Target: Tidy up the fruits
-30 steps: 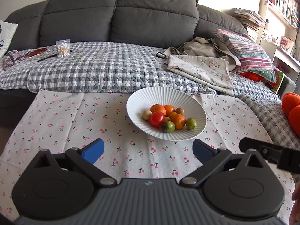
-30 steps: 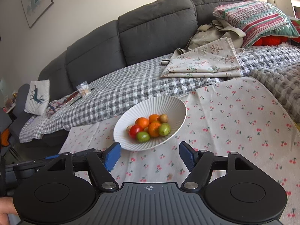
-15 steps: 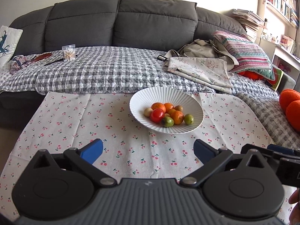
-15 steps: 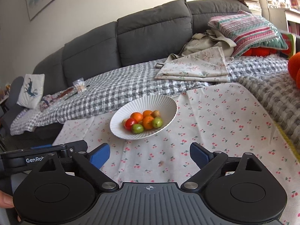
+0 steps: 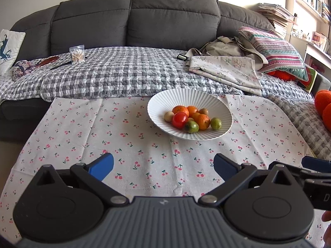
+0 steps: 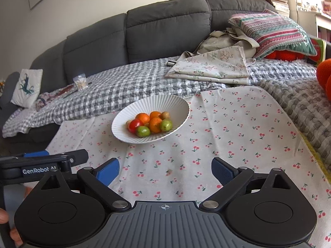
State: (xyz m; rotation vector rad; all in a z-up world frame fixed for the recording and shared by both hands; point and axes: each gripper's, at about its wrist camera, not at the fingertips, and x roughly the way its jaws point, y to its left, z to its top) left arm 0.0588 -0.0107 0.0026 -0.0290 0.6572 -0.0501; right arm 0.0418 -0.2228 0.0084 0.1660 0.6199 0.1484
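A white ribbed bowl stands on the cherry-print cloth. It holds several small fruits: oranges, a red tomato and green fruits. My left gripper is open and empty, well short of the bowl. My right gripper is open and empty, also short of the bowl, to the right of the left one. Each gripper shows at the edge of the other's view.
A grey sofa with a checked blanket lies behind the cloth. Folded floral fabric, a striped cushion, a bag of cotton swabs and orange plush lie around.
Both grippers have drawn back from the bowl, which now looks smaller and farther. The right gripper's fingers have opened wider. The fruits have not moved.
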